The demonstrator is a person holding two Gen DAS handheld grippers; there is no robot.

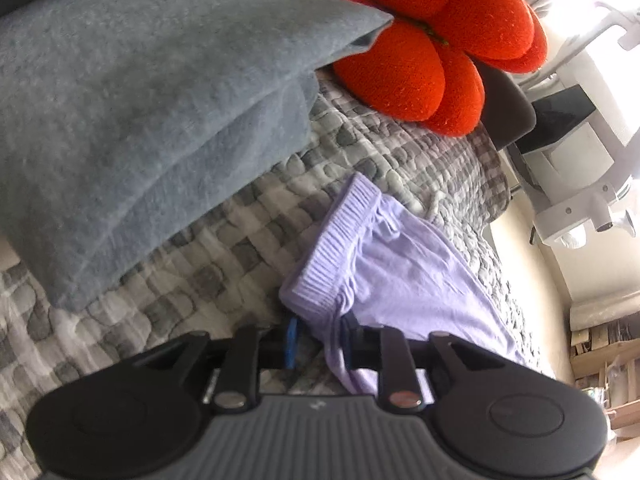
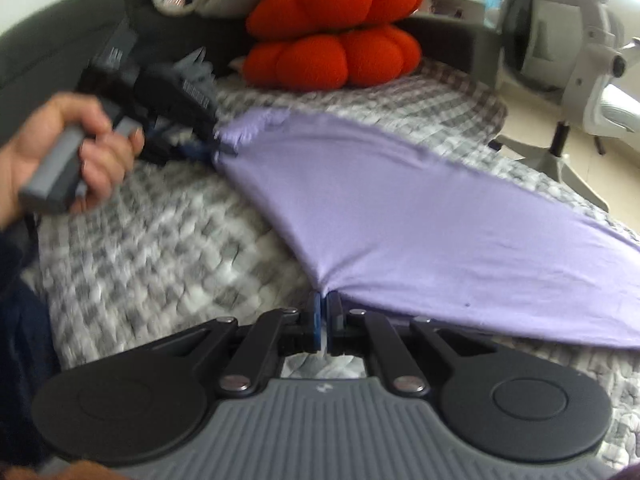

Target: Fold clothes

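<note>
The lilac garment (image 2: 400, 208) lies unfolded on the bed (image 2: 160, 240) near its far corner. The right tool (image 2: 323, 312) and left tool (image 2: 218, 148) each clamp one garment corner. No fold is made yet.

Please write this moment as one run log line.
step: fold | left gripper: grips purple garment waistband | right gripper: shut on garment edge | surface: checked bedcover

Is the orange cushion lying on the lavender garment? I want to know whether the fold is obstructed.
No: the orange cushion sits farther back on the checkered bedspread, apart from the lavender garment.
</note>
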